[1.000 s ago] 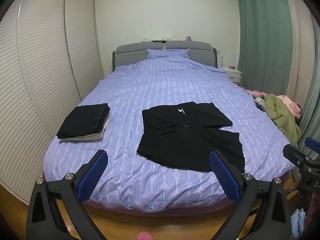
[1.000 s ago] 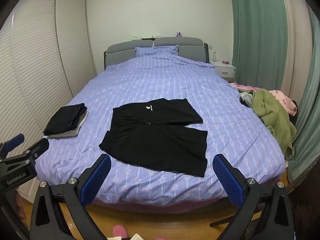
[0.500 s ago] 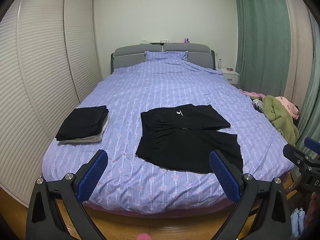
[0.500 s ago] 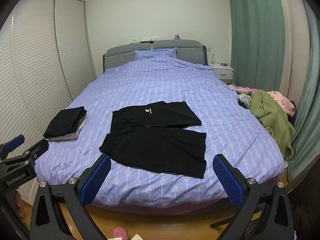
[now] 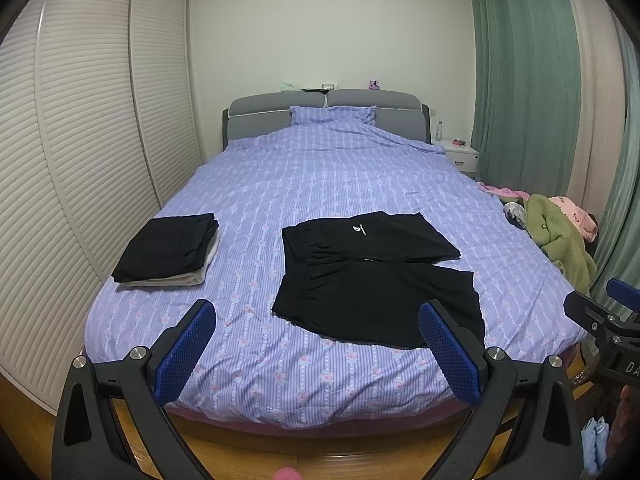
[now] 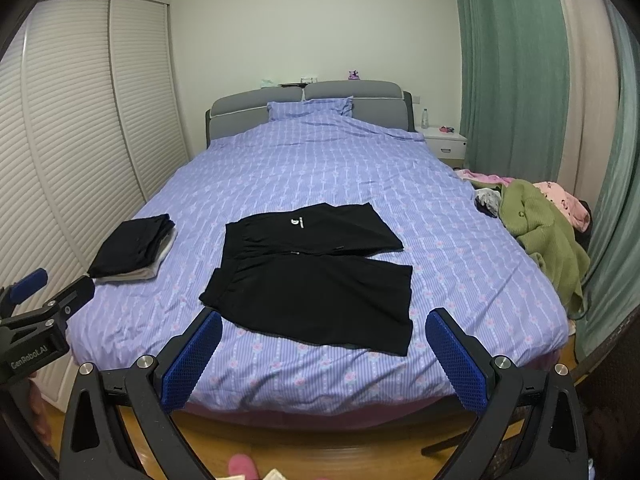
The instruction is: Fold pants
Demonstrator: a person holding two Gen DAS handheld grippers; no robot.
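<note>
Black pants (image 5: 372,276) lie spread flat on the near half of the bed, waistband to the left, legs pointing right, with a small white logo on the far leg; they also show in the right wrist view (image 6: 316,276). My left gripper (image 5: 318,344) is open and empty, held off the foot of the bed, short of the pants. My right gripper (image 6: 324,352) is open and empty, also off the foot of the bed. Each gripper shows at the edge of the other's view.
A stack of folded dark and light clothes (image 5: 168,248) sits on the bed's left side. The bed (image 5: 320,184) has a lilac striped cover. A pile of green and pink clothes (image 6: 536,224) lies at its right edge. A louvred wardrobe (image 5: 72,160) stands left, green curtains right.
Both grippers have drawn back and risen slightly from the bed; the pants and bed look smaller and lower in view. Nothing on the bed has moved.
</note>
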